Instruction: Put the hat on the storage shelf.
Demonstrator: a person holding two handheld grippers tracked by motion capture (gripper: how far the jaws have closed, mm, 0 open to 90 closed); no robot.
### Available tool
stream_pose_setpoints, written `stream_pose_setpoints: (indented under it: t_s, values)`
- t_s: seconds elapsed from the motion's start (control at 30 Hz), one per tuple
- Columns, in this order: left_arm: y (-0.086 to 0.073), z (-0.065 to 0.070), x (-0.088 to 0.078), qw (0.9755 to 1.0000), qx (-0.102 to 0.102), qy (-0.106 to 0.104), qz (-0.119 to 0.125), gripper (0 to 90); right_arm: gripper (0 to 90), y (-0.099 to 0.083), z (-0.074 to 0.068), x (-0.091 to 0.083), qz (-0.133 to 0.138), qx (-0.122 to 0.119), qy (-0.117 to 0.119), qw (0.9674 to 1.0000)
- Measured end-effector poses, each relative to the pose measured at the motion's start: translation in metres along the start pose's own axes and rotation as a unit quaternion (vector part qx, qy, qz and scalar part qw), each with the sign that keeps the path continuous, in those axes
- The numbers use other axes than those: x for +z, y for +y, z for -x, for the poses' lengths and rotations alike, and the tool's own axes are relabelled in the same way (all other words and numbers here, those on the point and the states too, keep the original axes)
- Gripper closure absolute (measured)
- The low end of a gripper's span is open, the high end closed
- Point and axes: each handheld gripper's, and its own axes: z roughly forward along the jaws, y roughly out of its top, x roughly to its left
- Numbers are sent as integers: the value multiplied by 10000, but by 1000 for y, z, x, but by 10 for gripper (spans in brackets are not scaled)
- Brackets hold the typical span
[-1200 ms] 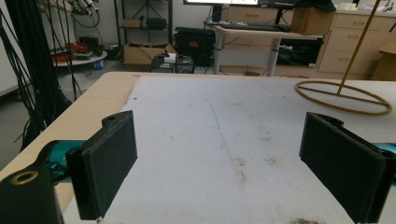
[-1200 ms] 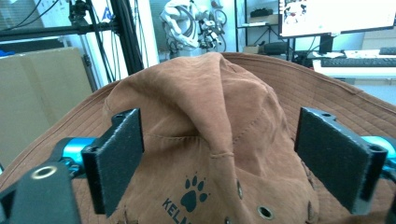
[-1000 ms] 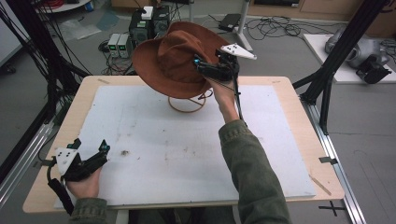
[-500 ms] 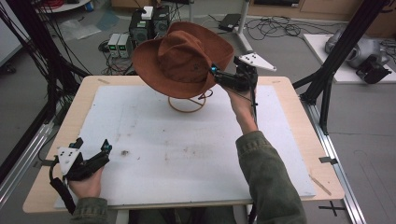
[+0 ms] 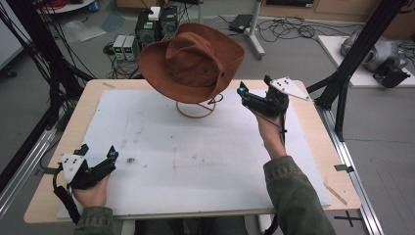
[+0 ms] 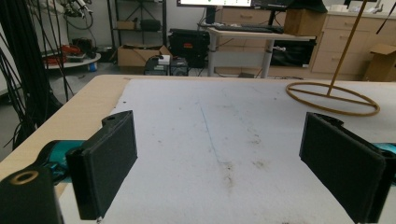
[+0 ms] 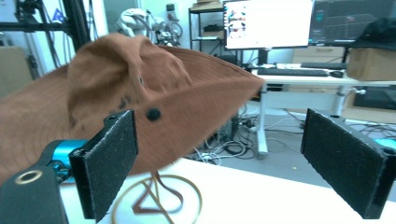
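Fingers of both grippers wide, empty; brown hat [image 5: 193,61] on wire stand [image 5: 196,106].

Both grippers [image 5: 254,90] [image 5: 98,152] are black with 2 flat padded jaws and teal accents. Each carries a grey 3-cornered plate; the sleeves [image 5: 293,196] are olive green.

Over the last second the right gripper [image 5: 253,93] has let go of the brown cowboy hat [image 5: 193,61] and drawn back to the person's right, so its jaws now stand wide apart with a clear gap to the brim. The hat, freed, sits tilted on the wire hat stand [image 5: 196,107], its brim no longer pinched.
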Motion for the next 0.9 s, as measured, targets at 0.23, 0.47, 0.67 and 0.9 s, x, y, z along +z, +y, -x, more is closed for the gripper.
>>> stream_pose_setpoints:
  t_s: [0.23, 0.47, 0.67, 0.9]
  values:
    - [0, 0, 0, 10000, -20, 7, 11, 114, 105, -23, 8, -26, 149, 58, -50, 9999]
    - [-1, 0, 0, 10000, -25, 10, 6, 114, 106, -31, 12, -44, 237, 76, -73, 9997]
    - [-1, 1, 0, 10000, -21, 10, 3, 114, 106, -51, 18, -61, 164, 96, -159, 9997]
    - [-1, 2, 1, 10000, 0, 6, -4, 114, 107, -80, 31, -81, 26, 236, -381, 9990]
